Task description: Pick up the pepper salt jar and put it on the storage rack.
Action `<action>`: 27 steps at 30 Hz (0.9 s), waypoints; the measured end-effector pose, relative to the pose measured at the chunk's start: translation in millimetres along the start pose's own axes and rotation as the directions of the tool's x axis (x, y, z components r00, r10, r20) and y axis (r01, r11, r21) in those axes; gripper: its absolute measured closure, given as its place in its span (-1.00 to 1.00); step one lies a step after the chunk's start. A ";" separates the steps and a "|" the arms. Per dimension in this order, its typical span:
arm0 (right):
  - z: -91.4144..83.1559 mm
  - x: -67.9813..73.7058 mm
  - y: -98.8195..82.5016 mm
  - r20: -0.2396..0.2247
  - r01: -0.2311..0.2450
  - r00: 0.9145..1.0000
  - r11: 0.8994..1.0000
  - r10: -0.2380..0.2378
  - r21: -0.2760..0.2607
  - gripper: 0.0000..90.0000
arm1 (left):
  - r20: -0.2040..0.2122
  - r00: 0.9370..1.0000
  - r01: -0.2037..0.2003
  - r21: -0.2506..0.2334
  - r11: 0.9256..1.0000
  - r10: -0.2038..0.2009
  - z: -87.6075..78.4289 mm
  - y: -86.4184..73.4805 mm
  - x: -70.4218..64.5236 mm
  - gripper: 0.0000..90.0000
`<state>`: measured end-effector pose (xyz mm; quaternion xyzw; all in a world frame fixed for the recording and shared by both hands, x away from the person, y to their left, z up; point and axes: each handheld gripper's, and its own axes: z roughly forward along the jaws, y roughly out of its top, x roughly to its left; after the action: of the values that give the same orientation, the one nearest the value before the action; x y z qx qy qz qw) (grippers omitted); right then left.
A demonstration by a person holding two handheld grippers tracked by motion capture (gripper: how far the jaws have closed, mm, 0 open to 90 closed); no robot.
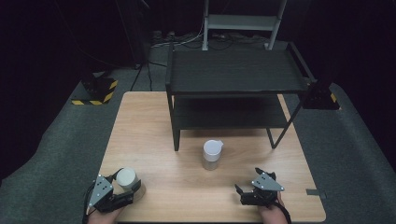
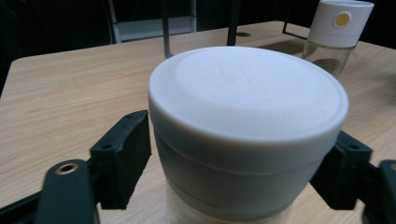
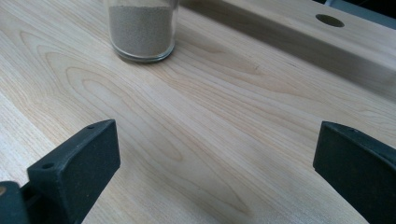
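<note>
Grasp step: left tool [image 1: 122, 185] pinching white-lidded jar [image 1: 127, 179] at near-left desk [image 1: 149, 130] corner, well left of spouted jar [image 1: 212, 155]. Right tool [image 1: 250, 189] spread, idle, just right of spouted jar. Next: lift straight, keep jar upright, toward black shelf [image 1: 233, 79] probably.

Bare table [image 1: 144, 135] lies open across the left and near middle; a spice jar [image 1: 212, 154] stands centrally, the black shelf rack [image 1: 233, 84] blocks the far side.
</note>
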<state>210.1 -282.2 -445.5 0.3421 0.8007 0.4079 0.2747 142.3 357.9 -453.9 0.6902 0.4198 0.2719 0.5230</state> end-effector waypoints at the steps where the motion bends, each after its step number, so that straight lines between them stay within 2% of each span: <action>1: 0.0 0.0 0.1 0.000 -0.001 1.000 1.000 0.001 0.000 -1.00 | 0.005 1.000 -0.001 0.001 1.000 0.001 0.0 -0.3 1.0 -0.39; 5: 0.0 -0.1 -0.1 0.000 -0.001 1.000 1.000 0.001 0.000 -1.00 | 0.031 1.000 -0.001 -0.005 1.000 0.001 -0.1 -2.2 4.6 -0.25; 10: 0.1 0.0 0.2 0.000 -0.001 1.000 1.000 0.001 0.001 -1.00 | 0.039 0.999 0.002 -0.004 1.000 -0.001 -0.3 -2.0 6.5 -0.24; 16: 0.0 -0.3 -0.1 -0.001 -0.001 1.000 1.000 0.001 -0.001 -1.00 | 0.035 0.999 0.013 0.000 1.000 -0.013 0.0 0.0 6.2 -0.24; 20: -0.1 -0.8 -0.2 -0.003 -0.003 1.000 1.000 0.003 -0.001 -1.00 | 0.023 0.999 0.042 -0.003 0.999 -0.042 0.8 0.2 6.1 -0.24; 27: 0.1 -0.7 0.3 -0.003 -0.003 1.000 1.000 0.003 0.001 -1.00 | 0.010 0.999 0.039 -0.013 0.999 -0.039 0.0 2.4 2.8 -0.24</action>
<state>210.7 -282.5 -445.2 0.3427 0.8010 0.4082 0.2728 144.4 360.0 -451.7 0.6798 0.4288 0.2610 0.5346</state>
